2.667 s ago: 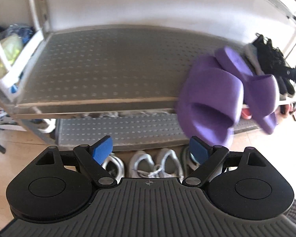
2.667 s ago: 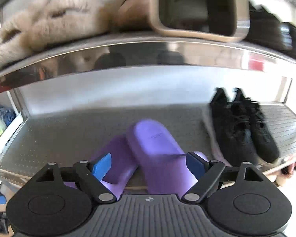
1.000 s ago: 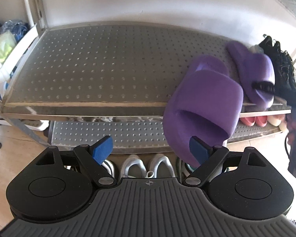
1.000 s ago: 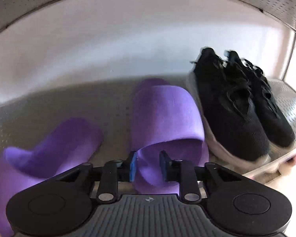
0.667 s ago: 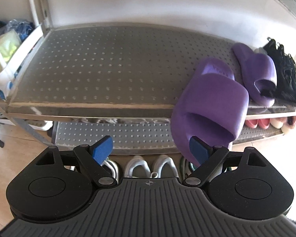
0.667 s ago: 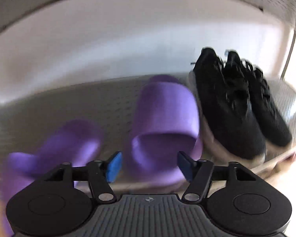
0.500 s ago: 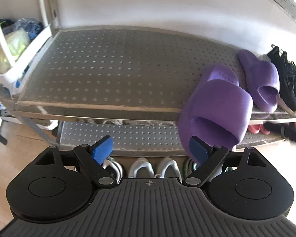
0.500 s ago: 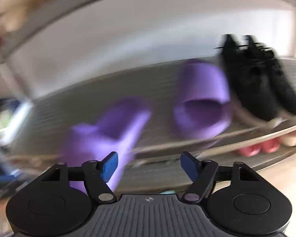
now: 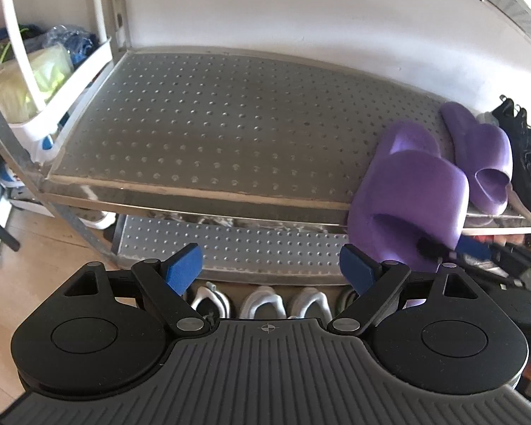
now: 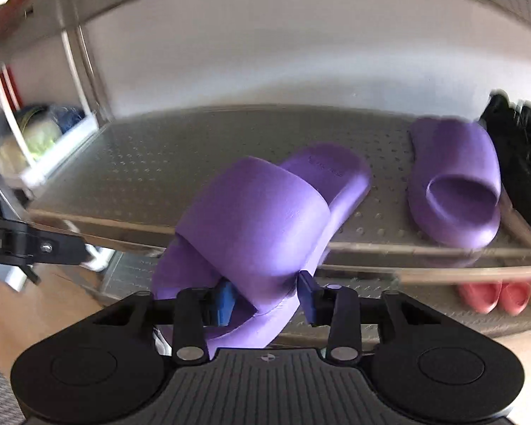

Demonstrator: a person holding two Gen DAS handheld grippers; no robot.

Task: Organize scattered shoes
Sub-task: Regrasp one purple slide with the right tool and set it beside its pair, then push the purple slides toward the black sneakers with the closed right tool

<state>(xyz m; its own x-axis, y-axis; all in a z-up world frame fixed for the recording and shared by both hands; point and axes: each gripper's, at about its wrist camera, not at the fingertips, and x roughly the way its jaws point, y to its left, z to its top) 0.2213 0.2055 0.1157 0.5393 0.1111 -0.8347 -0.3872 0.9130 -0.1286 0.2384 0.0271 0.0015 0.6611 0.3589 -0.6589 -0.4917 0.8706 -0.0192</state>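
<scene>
Right wrist view: right hand-held gripper (image 10: 265, 295) clamps a purple slipper's (image 10: 262, 226) strap, heel overhanging the shelf (image 10: 159, 163) edge. Left hand-held gripper (image 9: 270, 265) hangs wide apart, holding nothing, before the shelf.

Home entryway: metal shoe rack (image 9: 230, 134), slippers (image 9: 478, 152), wood floor (image 9: 24, 258).

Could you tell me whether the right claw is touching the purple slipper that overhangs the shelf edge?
Touching. In the right wrist view the right claw has both blue pads pressed against the strap of the overhanging purple slipper.
</scene>
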